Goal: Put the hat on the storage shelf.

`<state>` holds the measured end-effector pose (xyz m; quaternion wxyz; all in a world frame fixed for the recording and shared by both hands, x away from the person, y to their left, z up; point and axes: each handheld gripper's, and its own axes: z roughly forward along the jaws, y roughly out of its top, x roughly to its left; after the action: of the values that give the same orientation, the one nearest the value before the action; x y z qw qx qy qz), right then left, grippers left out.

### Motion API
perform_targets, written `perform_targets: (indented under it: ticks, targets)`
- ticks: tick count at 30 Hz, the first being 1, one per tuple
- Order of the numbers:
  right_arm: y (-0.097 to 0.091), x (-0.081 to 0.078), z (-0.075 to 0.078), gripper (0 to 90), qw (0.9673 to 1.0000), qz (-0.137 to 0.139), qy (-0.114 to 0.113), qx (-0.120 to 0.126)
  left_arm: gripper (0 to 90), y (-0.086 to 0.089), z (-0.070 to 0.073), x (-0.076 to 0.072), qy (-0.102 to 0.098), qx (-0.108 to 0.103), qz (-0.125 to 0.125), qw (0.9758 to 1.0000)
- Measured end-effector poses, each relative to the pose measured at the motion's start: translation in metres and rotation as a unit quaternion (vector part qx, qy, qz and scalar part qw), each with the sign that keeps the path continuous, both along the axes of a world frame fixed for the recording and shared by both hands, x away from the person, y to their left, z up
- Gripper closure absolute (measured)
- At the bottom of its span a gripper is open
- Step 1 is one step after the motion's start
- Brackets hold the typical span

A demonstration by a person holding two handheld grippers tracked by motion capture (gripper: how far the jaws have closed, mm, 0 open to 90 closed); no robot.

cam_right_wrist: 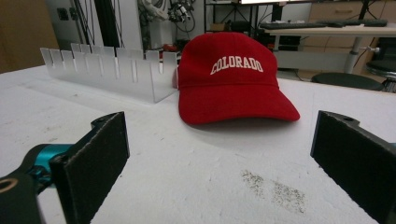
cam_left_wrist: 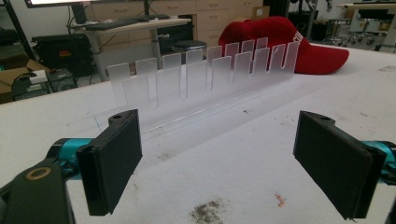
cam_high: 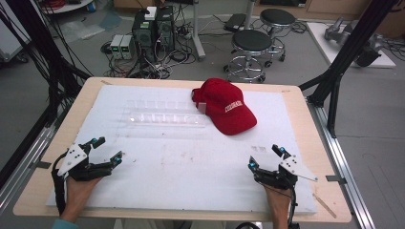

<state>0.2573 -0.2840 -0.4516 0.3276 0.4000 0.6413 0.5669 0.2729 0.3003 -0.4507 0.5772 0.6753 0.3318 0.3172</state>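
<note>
Red cap lying just beside clear slotted rack on bench; left gripper and right gripper hovering nearer, both gaping empty.

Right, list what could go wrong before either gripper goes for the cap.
1. The red cap lies against one end of the clear slotted rack; pulling the cap could drag or tip the rack.
2. The rack is transparent and hard to see on the white mat, so the open left gripper might bump it when reaching.
3. The cap is soft; the open right gripper may pinch only the brim, leaving the crown to sag or slip.
</note>
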Motion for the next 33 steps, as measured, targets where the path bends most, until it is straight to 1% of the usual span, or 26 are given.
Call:
perform_targets:
  ticks: [4,9,13,14,16,19,24,25,26,27,28,30,33]
  targets:
    - [-0.0001,0.0001,0.0,3.2,1.0,-0.001,0.001,0.001,15.6,-0.0008,0.0,-0.0001,0.0,0.003,0.001,1.0]
    - [-0.0014,0.0001,0.0,3.3,0.9999,-0.002,0.004,0.01,15.6,0.0002,-0.0001,0.0002,0.001,-0.003,0.0,1.0]
    - [-0.0013,0.0,0.0,3.2,0.9999,-0.002,0.004,0.01,15.6,0.0002,-0.0002,-0.0002,-0.001,-0.003,0.0,1.0]
    - [-0.001,0.0001,-0.0001,3.2,1.0,-0.001,-0.001,0.005,15.6,0.0004,-0.0001,0.0,0.0,-0.003,0.001,1.0]
    - [-0.0009,0.0002,-0.0001,3.2,1.0,-0.002,-0.001,0.004,15.6,0.001,-0.0001,0.0,0.001,-0.005,0.002,1.0]
    - [-0.0021,0.0003,-0.0001,3.2,0.9999,-0.003,0.001,0.01,15.6,0.0011,-0.0001,0.0001,0.001,-0.006,0.002,1.0]
    - [-0.002,0.0008,0.0001,3.2,1.0,-0.002,0.002,0.009,15.6,0.0017,-0.0002,0.0002,0.001,-0.009,0.002,1.0]
    - [-0.0006,0.0018,0.0007,3.2,0.9999,0.003,0.009,0.004,15.5,0.0016,-0.0001,0.0002,0.001,-0.009,0.003,1.0]
    - [-0.0006,0.0018,0.0007,3.2,0.9999,0.003,0.009,0.004,15.5,0.0012,-0.0001,0.0003,0.001,-0.008,0.003,1.0]
    - [0.0004,0.0029,0.001,3.2,0.9999,0.006,0.014,-0.002,15.6,0.0009,-0.0001,0.0003,0.001,-0.006,0.003,1.0]
    - [0.0018,0.0051,0.0018,3.2,0.9996,0.012,0.024,-0.01,15.6,0.0008,-0.0001,0.0003,0.001,-0.006,0.003,1.0]
    - [0.0023,0.0056,0.0023,3.2,0.9995,0.013,0.027,-0.014,15.6,0.001,0.0,0.0002,0.001,-0.006,0.003,1.0]
    - [0.002,0.0063,0.0027,3.2,0.9994,0.014,0.03,-0.013,15.6,0.0011,-0.0001,0.0006,0.002,-0.007,0.003,1.0]
